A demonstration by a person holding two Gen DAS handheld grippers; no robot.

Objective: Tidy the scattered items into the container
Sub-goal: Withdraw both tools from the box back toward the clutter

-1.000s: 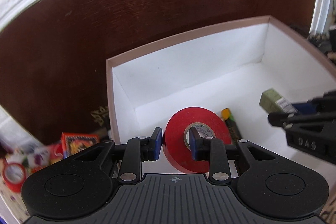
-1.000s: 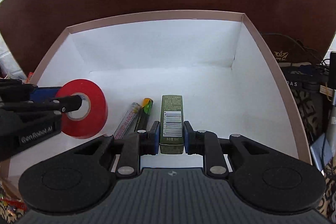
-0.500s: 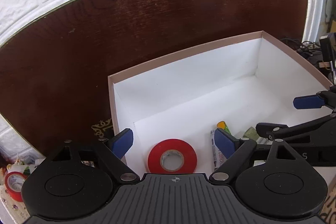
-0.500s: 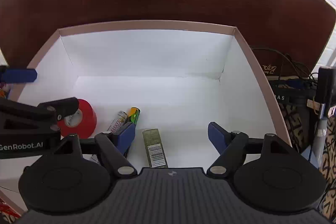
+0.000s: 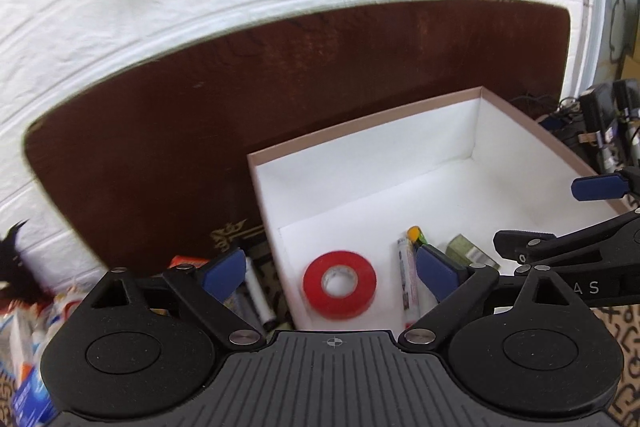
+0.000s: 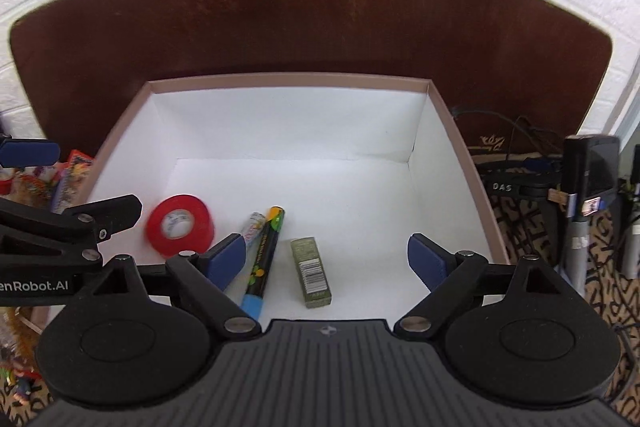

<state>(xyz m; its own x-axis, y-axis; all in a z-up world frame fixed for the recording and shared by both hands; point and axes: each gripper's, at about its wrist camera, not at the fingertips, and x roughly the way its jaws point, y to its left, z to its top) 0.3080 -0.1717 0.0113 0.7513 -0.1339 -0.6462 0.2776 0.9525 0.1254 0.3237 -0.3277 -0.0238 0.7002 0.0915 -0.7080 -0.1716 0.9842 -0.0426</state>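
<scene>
Four items flat on the floor of the white open-topped cardboard box (image 6: 280, 131): round red tape roll (image 6: 179, 230) at nine o'clock, white marker tube (image 6: 253, 227), black marker with blue cap (image 6: 262, 263), olive rectangular carton (image 6: 311, 266) toward six. Left gripper (image 5: 332, 273) and right gripper (image 6: 326, 259) fingers spread wide, opening further, gripping nothing.

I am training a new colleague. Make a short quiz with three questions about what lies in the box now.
1. True or false: the red tape lies inside the box.
2. Which item lies farthest right in the right wrist view? A) tape B) marker C) green carton
3. Fill in: the right gripper holds ____.

Key: 1 true; 2 C; 3 nothing, its jaws are opening.
</scene>
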